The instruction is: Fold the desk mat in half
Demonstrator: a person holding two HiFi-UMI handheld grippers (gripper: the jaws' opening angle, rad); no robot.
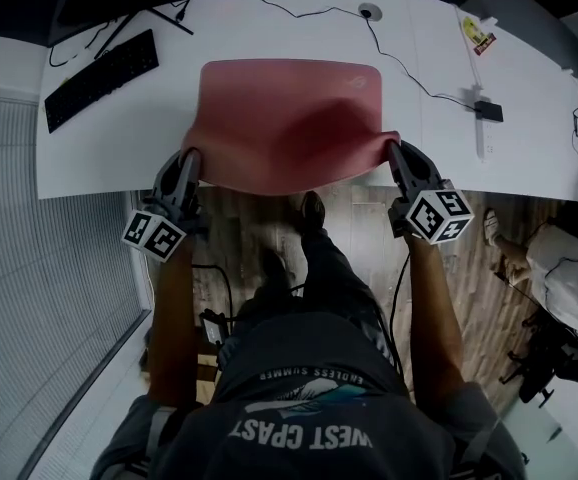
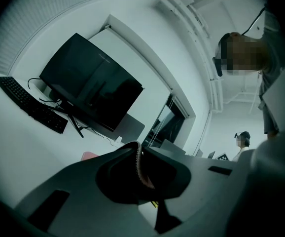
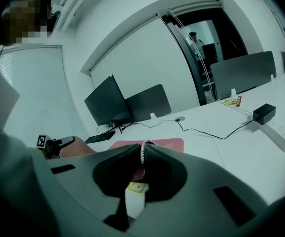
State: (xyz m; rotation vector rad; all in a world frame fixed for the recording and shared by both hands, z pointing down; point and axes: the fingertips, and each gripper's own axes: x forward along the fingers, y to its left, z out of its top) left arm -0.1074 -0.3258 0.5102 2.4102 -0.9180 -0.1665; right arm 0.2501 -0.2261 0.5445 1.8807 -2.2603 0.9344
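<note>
**Left claw point(image 1: 191, 156) and right claw point(image 1: 397, 149) both pinching the desk mat point(image 1: 289, 118)**

Forearms reach straight forward, side by side, each claw clamped on a near corner at the counter's point(image 1: 529, 158) front edge. The near edge is lifted and sags between them, and the far edge lies flat. The keyboard point(image 1: 101, 78) sits well left and a cable point(image 1: 409, 68) runs off right. Bare counter shows past the far edge.

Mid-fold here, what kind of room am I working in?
Probably an office: a long white desk carries a keyboard and a monitor, and a grey partition screen stands on a desk beyond.
</note>
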